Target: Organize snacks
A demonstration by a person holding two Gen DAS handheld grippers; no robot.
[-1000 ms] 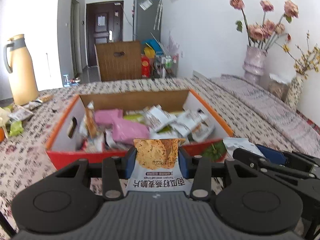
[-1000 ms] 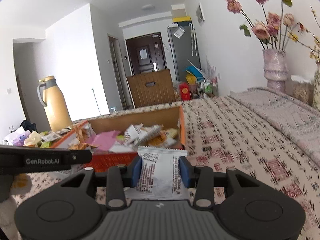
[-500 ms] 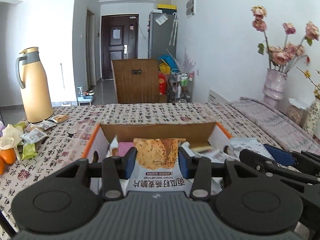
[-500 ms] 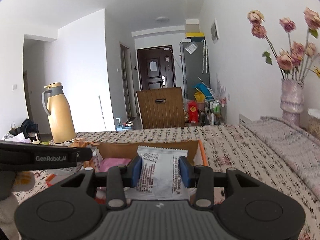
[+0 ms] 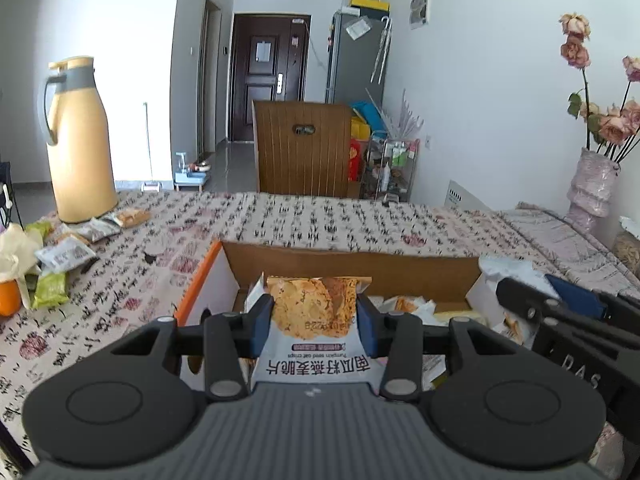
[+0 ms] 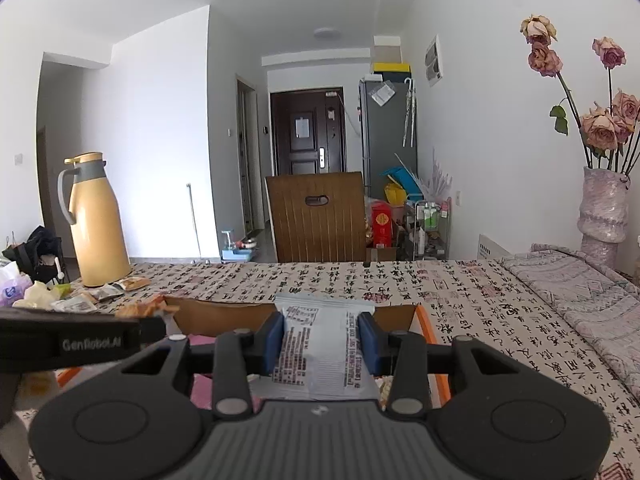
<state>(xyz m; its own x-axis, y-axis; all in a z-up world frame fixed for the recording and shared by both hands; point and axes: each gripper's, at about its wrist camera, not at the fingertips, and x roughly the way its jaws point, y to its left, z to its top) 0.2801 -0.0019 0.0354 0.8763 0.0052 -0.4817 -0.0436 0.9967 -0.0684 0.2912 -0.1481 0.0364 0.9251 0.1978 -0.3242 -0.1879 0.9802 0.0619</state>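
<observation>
My left gripper (image 5: pixel 316 322) is shut on an oat crisp packet (image 5: pixel 314 320) with a biscuit picture, held over the near side of the orange-edged cardboard box (image 5: pixel 352 268). Several snack packets lie inside the box. My right gripper (image 6: pixel 322 338) is shut on a white snack packet (image 6: pixel 320 344) with small printed text, also above the box (image 6: pixel 224 314). In the left wrist view the right gripper's black body (image 5: pixel 568 328) reaches in from the right. The left gripper's arm (image 6: pixel 72 342) crosses the left of the right wrist view.
A yellow thermos jug (image 5: pixel 78 140) stands at the table's far left with loose snack packets (image 5: pixel 64 254) and an orange (image 5: pixel 8 298) near it. A vase of dried roses (image 6: pixel 604 204) stands at the right. A wooden chair back (image 5: pixel 304 148) is behind the table.
Both grippers have moved forward toward the box with their packets; the box now sits right below them and less of its inside shows. The grips have not changed.
</observation>
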